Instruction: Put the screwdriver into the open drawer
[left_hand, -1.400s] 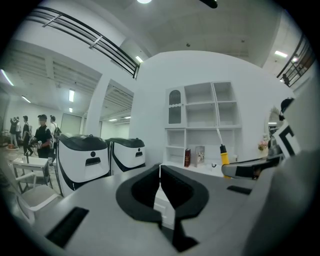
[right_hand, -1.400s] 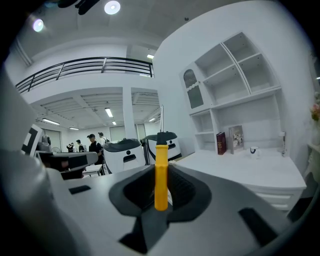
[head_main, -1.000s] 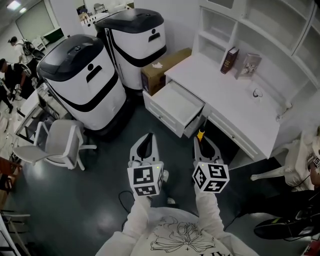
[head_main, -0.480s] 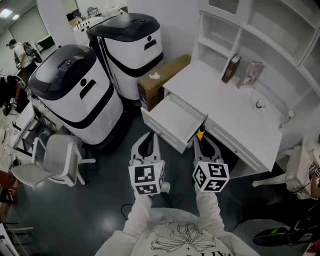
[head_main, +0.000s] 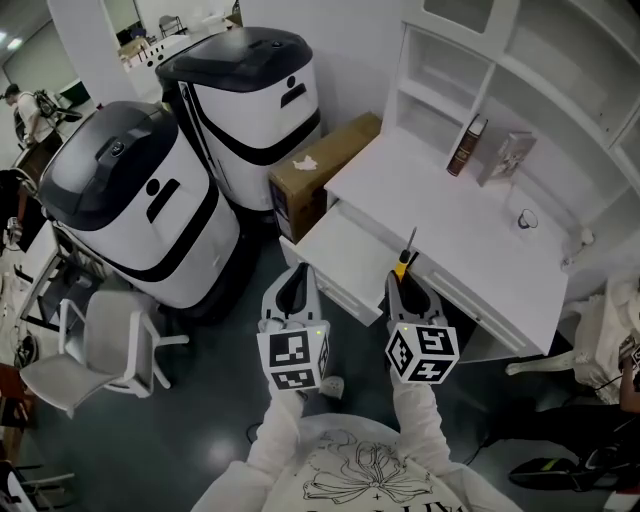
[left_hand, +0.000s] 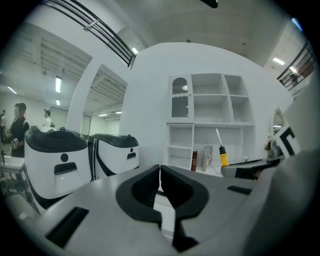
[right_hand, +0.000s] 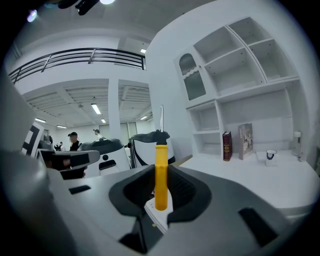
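My right gripper is shut on a screwdriver with a yellow handle, whose metal shaft points up and away over the desk's front edge. In the right gripper view the yellow handle stands upright between the jaws of that gripper. The white drawer is pulled open from the desk, just ahead and left of the screwdriver. My left gripper is shut with nothing in it, at the drawer's near edge. The left gripper view shows its own jaws closed together and the screwdriver off to the right.
Two large white-and-black machines stand left of the desk, with a cardboard box between them and it. A dark book, a pale book and a mug are on the desktop. A grey chair is at the left.
Both grippers have come closer to the desk. The open drawer now lies just in front of them, and the screwdriver's shaft reaches over the desk's front edge.
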